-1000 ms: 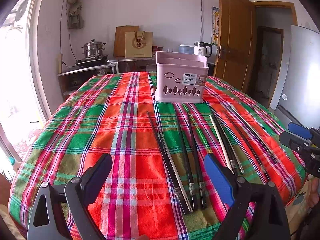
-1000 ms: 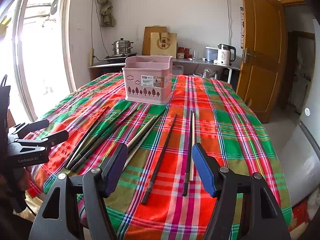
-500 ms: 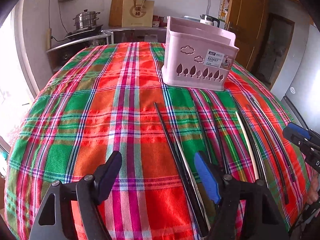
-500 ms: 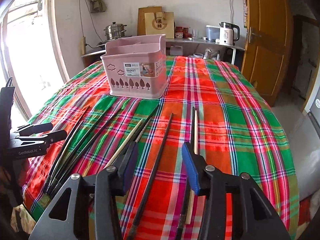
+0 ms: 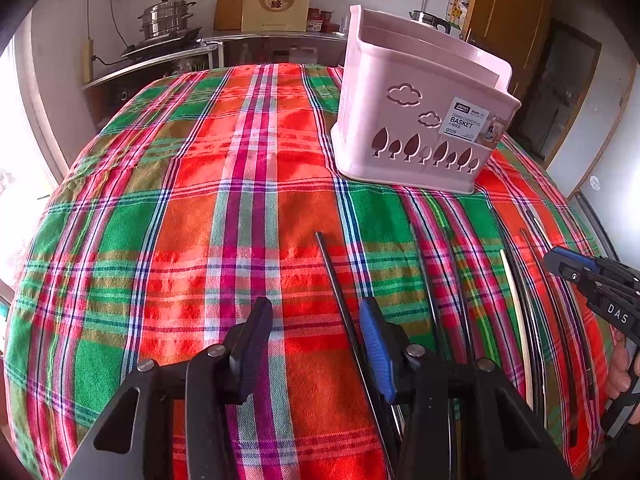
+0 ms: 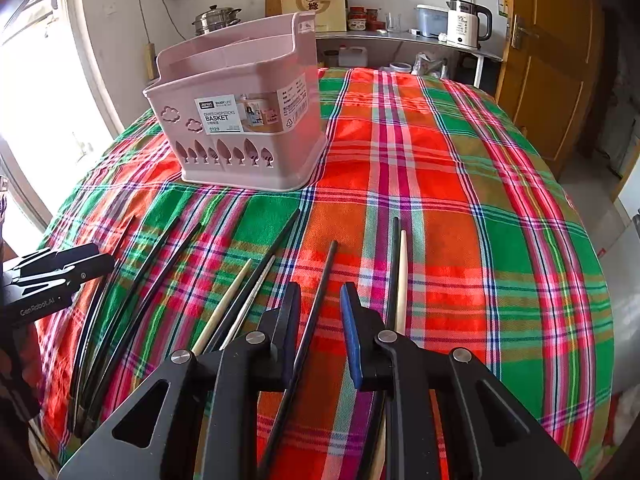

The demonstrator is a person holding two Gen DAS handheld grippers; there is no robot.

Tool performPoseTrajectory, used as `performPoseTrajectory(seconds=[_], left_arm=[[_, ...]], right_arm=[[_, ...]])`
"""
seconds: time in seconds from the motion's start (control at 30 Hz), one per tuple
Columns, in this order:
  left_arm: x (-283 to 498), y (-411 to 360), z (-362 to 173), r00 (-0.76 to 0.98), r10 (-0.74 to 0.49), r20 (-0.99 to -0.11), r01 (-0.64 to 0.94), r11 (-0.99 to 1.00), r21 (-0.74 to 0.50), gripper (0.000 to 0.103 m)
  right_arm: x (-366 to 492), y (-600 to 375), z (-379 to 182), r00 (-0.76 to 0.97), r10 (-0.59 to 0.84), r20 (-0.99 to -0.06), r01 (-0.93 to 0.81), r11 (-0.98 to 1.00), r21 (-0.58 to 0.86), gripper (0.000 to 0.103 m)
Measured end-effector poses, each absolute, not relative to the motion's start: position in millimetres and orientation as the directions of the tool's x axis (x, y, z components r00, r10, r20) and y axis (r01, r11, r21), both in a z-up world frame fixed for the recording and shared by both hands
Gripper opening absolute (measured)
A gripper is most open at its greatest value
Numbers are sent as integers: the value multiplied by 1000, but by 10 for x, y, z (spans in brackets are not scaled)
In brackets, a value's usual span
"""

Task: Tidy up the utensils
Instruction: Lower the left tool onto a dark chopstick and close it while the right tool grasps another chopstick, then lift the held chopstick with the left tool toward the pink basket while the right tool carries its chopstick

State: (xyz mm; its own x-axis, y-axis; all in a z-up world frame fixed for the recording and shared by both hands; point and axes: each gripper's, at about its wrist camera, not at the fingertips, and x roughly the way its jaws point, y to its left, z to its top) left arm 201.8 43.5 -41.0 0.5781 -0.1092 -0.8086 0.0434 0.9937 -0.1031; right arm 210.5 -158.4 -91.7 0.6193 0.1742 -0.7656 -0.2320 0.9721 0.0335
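Our right claw (image 6: 320,320) hangs low and narrowly parted, a black chopstick (image 6: 316,304) lying between its jaws, nothing gripped yet; the left claw (image 5: 316,336) gapes wider over bare cloth, its blue pad just beside another dark chopstick (image 5: 340,296). Here's the risk: these sticks lie close together, so closing could pinch a neighbour such as the pale chopstick (image 6: 400,280), or roll the thin one away. The pink basket (image 6: 240,120) stands ahead, open cloth between, while the bench (image 6: 560,280) edge drops off to the right.
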Motion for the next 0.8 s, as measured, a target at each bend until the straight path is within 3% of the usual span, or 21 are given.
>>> performPoseTrajectory(seconds=[0.37, 0.43, 0.63, 0.8], left_arm=[[2228, 254, -424, 554, -65, -830, 99, 995, -12, 40], [2272, 244, -419, 550, -68, -833, 108, 994, -10, 32], [2359, 242, -413, 542, -59, -838, 100, 995, -6, 9], [2390, 313, -395, 528, -96, -844, 100, 994, -50, 8]], right_arm=[[2353, -1505, -1023, 580, 139, -803, -225, 974, 6, 13], [2360, -1492, -1027, 581, 132, -803, -223, 975, -1, 8], [2397, -1501, -1011, 577, 157, -802, -220, 975, 32, 7], [2343, -1509, -901, 594, 184, -783, -237, 970, 49, 6]])
